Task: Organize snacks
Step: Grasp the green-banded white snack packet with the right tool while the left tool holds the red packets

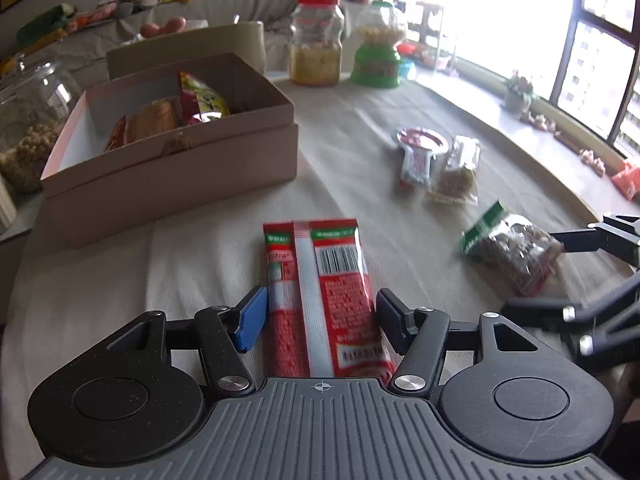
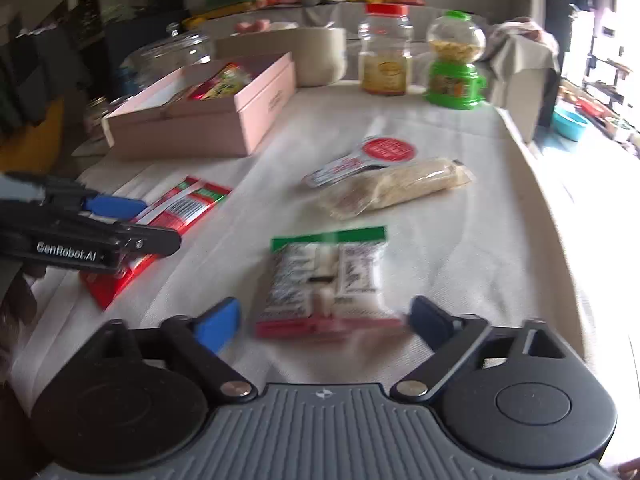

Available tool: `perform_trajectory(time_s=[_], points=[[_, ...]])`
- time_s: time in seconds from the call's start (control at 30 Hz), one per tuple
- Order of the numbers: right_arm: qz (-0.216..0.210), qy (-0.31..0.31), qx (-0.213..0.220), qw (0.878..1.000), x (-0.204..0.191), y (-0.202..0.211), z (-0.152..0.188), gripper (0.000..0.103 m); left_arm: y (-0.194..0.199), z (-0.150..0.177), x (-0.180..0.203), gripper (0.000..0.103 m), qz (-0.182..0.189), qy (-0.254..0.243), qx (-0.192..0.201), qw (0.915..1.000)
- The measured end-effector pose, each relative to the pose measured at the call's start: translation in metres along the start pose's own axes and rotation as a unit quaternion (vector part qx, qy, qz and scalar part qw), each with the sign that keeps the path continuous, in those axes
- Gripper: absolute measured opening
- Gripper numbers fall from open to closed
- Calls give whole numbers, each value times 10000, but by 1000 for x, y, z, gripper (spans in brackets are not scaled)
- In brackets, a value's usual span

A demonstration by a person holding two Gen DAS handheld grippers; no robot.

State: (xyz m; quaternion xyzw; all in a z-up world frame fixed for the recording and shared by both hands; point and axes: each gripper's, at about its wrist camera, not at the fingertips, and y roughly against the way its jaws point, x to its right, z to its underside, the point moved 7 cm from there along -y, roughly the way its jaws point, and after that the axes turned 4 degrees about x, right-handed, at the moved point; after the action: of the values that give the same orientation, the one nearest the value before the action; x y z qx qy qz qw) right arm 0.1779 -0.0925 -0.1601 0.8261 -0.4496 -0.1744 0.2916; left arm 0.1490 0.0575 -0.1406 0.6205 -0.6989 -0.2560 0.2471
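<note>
Left gripper (image 1: pixel 318 312) jaws astride lengthwise red packet (image 1: pixel 320 264), seemingly loose; right gripper (image 2: pixel 324 320) wide.

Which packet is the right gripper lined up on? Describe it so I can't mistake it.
Start from the pink box on the white tablecloth, then come toward the near edge. The packet lies flat between the fingers of the open right gripper, untouched. Unlike the long red packet to its left and the pale packet beyond, it has a green top strip and a red bottom edge.
</note>
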Motion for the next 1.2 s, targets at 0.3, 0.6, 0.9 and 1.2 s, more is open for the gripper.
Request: perform_trajectory(time_s=[0.3, 0.6, 0.9, 1.2], points=[[-48, 38, 97, 9999, -1, 2, 3, 103, 7, 5, 4, 65, -50, 23, -283, 9996], [-49, 83, 214, 9997, -1, 6, 2, 99, 13, 8, 5, 53, -48, 160, -74, 9998], [173, -10, 283, 9994, 3, 1, -22, 80, 24, 16, 13, 51, 133, 184, 21, 9997], [-25, 85, 237, 9997, -6, 26, -41, 56, 62, 16, 10, 50, 288, 327, 336, 9985]])
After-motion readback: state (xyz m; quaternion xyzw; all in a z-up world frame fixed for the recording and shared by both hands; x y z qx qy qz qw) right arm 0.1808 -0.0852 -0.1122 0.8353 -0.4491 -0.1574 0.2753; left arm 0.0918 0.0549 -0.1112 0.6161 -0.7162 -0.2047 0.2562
